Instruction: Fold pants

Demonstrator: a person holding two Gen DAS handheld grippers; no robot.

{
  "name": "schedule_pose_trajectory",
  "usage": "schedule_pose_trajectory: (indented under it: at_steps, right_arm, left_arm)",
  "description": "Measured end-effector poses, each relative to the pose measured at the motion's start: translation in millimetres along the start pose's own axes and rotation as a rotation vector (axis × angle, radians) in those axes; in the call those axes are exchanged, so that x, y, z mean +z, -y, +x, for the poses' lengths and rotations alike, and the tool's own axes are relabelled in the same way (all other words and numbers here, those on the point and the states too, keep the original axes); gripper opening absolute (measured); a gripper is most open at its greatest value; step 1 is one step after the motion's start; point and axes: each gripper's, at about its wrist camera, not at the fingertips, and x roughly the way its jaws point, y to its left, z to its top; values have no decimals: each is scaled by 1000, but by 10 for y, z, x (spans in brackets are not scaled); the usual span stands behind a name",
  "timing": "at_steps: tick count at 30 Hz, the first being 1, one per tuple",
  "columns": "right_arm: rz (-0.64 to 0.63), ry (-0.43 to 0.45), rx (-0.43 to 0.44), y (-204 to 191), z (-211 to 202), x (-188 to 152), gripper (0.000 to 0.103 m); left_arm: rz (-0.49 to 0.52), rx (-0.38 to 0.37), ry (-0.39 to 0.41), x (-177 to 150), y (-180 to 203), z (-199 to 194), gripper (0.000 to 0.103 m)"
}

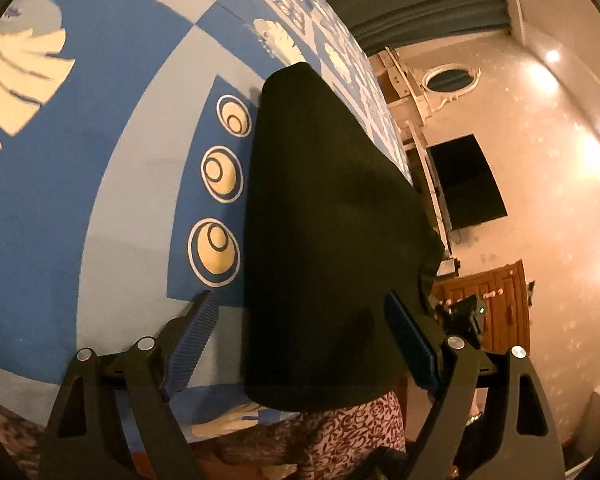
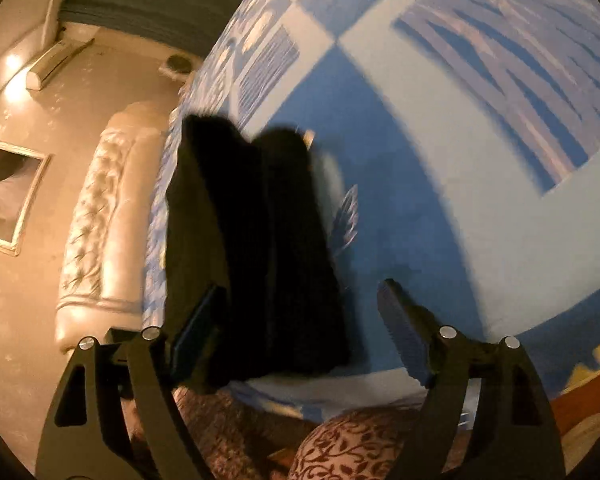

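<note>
Your left tongs (image 1: 300, 340) stand wide apart, gripping nothing; the black pants (image 1: 332, 232) lie on the blue patterned bedspread (image 1: 100, 200) and run from between the fingers toward 12 o'clock. Your right tongs (image 2: 300, 336) are also spread wide, with the pants (image 2: 256, 248) toward 11 o'clock by the left finger.

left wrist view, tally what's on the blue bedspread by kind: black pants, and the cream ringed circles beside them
black pants: 1
cream ringed circles printed on the blue bedspread: 3
Total: 4
</note>
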Motion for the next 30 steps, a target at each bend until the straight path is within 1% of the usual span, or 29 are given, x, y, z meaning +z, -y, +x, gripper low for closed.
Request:
schedule_pose_trajectory:
  at_steps: [1, 4, 6, 7, 8, 11, 13, 14, 15, 16, 18, 19, 23, 28, 30]
  right_arm:
    - [-1, -24, 37, -9, 56, -28, 83]
    - [-7, -78, 97, -40, 148, -65, 83]
    - [-41, -86, 64, -77, 169, -79, 74]
    - [-61, -92, 37, -89, 172, -81, 63]
    - [-67, -96, 19, -81, 165, -78, 55]
    - [-57, -96, 24, -43, 152, -69, 45]
    - [-66, -94, 19, -63, 159, -65, 43]
    - [-73, -94, 14, -77, 161, -59, 42]
    - [-79, -95, 10, -96, 168, -42, 42]
    - [-87, -95, 6, -116, 165, -43, 41]
    - [-89, -94, 7, -119, 165, -43, 41]
    - [-85, -94, 11, -116, 169, -40, 41]
    - [-82, -92, 16, -141, 145, -81, 41]
    - [-87, -84, 26, -116, 145, -98, 41]
    - [-85, -82, 29, -89, 157, -74, 41]
  left_arm:
    - [1, -4, 6, -4, 4, 10, 85]
    - [-5, -42, 12, -29, 28, 36, 86]
    - [-25, -98, -10, -70, 43, 70, 86]
    - [-28, -99, -14, -99, 51, 91, 86]
    - [-27, -97, -13, -117, 50, 99, 86]
    - [-18, -101, -8, -137, 41, 113, 85]
    - [1, -69, -14, -130, 86, 141, 76]
    - [17, -30, -25, -142, 93, 154, 63]
    - [28, 0, -35, -158, 91, 167, 58]
    - [27, 0, -36, -156, 85, 166, 57]
    - [13, -2, -37, -132, 75, 158, 51]
    - [11, 1, -38, -127, 78, 159, 50]
    - [76, 60, -25, -153, 201, 149, 47]
    - [108, 98, -14, -163, 256, 146, 43]
    - [149, 130, -7, -165, 324, 134, 41]
